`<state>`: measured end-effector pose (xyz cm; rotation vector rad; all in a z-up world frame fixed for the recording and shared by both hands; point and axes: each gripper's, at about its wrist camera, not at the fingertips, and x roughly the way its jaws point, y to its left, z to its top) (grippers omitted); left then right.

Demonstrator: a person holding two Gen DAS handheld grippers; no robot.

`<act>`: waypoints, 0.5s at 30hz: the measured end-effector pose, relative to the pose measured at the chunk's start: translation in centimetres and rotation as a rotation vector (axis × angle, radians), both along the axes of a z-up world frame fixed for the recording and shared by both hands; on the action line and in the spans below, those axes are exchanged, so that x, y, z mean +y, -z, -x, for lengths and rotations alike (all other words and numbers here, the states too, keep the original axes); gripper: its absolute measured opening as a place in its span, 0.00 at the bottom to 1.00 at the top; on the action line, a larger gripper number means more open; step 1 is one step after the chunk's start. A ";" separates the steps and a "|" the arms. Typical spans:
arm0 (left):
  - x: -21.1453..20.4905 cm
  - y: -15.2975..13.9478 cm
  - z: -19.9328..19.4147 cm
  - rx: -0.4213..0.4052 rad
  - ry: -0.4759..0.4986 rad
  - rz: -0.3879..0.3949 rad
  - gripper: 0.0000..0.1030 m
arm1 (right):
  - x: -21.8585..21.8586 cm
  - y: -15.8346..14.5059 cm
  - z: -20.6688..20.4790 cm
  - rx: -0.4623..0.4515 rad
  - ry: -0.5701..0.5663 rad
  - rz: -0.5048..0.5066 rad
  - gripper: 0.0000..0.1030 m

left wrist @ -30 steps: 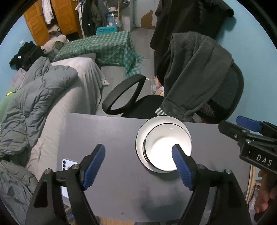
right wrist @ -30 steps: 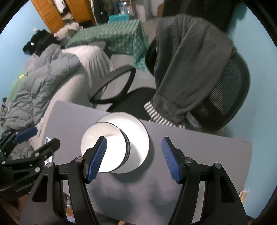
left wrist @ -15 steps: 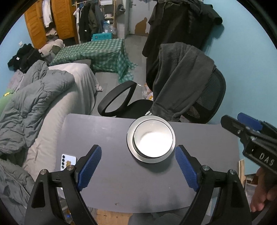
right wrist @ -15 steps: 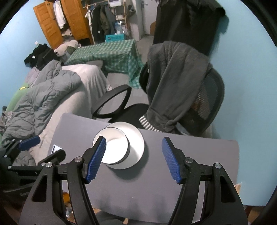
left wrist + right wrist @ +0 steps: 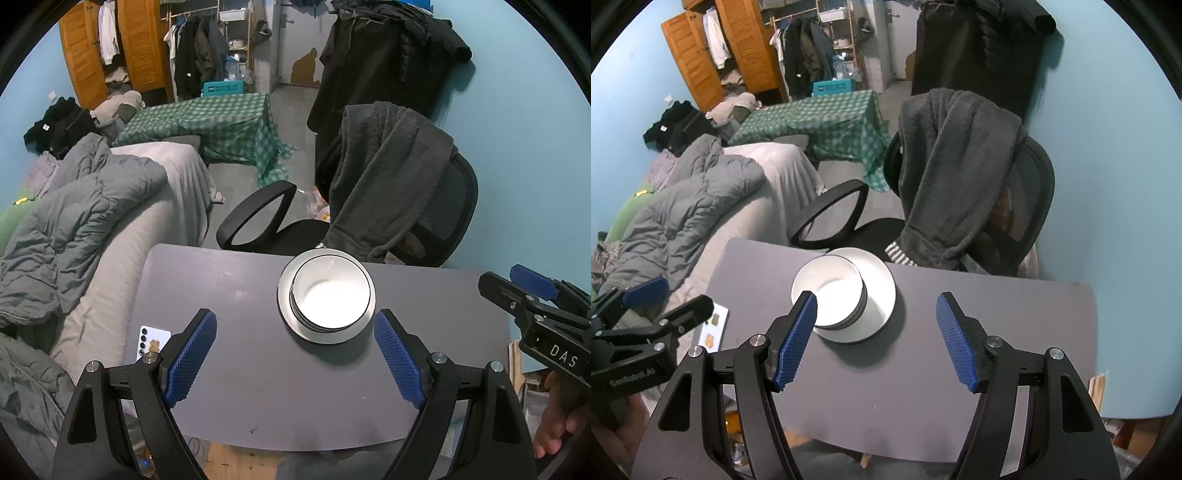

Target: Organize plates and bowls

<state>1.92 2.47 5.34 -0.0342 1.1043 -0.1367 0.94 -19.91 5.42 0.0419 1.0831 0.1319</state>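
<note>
White letters reading "DAS" are showing on the black body of the right gripper where it is entering the left wrist view from the right edge; "GenRobot.AI" is printed on the body of the left gripper at the left edge of the right wrist view; the teal crate far back in the room is carrying a dark label too small to read; a phone with a white back and a row of camera lenses is lying near the left edge of the grey table; the stack of white bowls is sitting nested, dark rims showing between them, inside a white plate toward the far middle of the table, just in front of the black office chair with a grey fleece garment draped over it; the left gripper is hovering above the table with its blue-padded fingers spread wide and holding nothing; the right gripper is likewise hanging with its fingers spread apart, clear of the bowls and plate.
</note>
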 end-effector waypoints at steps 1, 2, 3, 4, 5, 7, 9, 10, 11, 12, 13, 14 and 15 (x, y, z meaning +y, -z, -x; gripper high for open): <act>0.0 0.0 0.0 0.001 -0.001 0.000 0.86 | 0.0 0.0 0.0 -0.002 0.001 0.002 0.64; 0.1 0.0 0.1 0.004 0.000 0.003 0.86 | 0.0 0.0 0.0 -0.005 0.000 0.004 0.64; 0.0 0.1 0.1 0.010 0.001 0.003 0.86 | 0.0 0.1 0.3 -0.004 0.000 0.006 0.64; -0.1 0.2 0.1 0.015 0.004 0.004 0.86 | 0.0 0.1 0.4 -0.004 0.002 0.007 0.64; -0.1 0.2 0.2 0.015 0.008 0.005 0.86 | 0.1 0.0 0.4 -0.006 0.004 0.005 0.64; -0.2 0.2 0.3 0.018 0.013 -0.002 0.86 | 0.1 0.0 0.5 -0.011 0.007 0.003 0.64; -0.3 0.1 0.4 0.015 0.019 -0.003 0.86 | 0.2 0.0 0.5 -0.012 0.008 0.004 0.64; -0.3 0.0 0.4 0.013 0.019 -0.007 0.86 | 0.2 0.0 0.5 -0.011 0.008 0.001 0.64; -0.3 0.0 0.4 0.011 0.019 -0.008 0.86 | 0.2 0.0 0.5 -0.011 0.007 0.001 0.64; -0.3 -0.1 0.5 0.008 0.020 -0.008 0.86 | 0.2 0.0 0.5 -0.012 0.007 0.002 0.64; -0.3 -0.1 0.4 0.007 0.020 -0.009 0.86 | 0.3 -0.1 0.6 -0.013 0.005 0.005 0.64; -0.2 -0.1 0.4 0.007 0.019 -0.009 0.86 | 0.2 0.0 0.6 -0.011 0.007 0.003 0.64; -0.3 -0.1 0.4 0.008 0.019 -0.009 0.86 | 0.2 -0.1 0.5 -0.011 0.006 0.002 0.64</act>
